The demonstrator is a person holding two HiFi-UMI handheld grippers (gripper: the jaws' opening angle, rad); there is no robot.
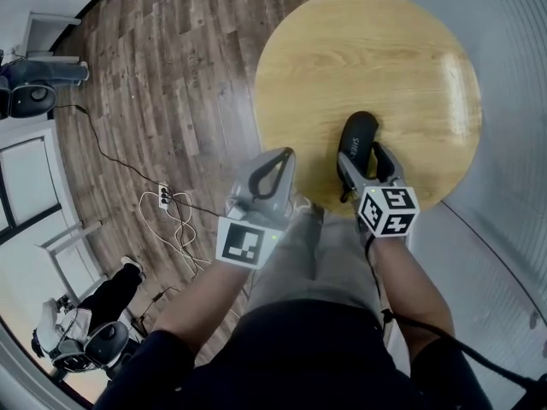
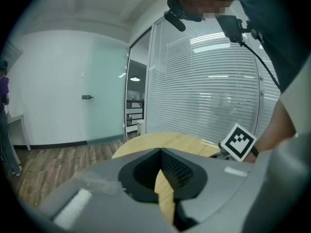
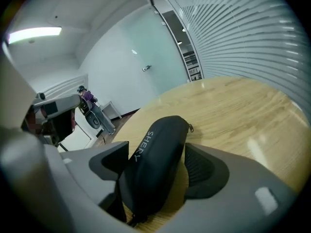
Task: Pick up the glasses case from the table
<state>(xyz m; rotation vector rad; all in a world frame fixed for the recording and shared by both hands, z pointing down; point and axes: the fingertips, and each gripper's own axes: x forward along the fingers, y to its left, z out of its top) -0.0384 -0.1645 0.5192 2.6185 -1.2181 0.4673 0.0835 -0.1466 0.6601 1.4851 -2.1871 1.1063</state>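
Observation:
A black zipped glasses case lies on the round wooden table near its front edge. My right gripper straddles the near end of the case. Its jaws stand wide, one on each side. In the right gripper view a strip of bare wood shows between the case and the right pad, so the pads do not press on it. My left gripper hangs off the table's left edge over the floor. It is shut, tips meeting, with nothing held.
A wall of glass with slatted blinds curves close round the table's right side. On the wood floor to the left lie a power strip and cables. A person stands far off by the back wall.

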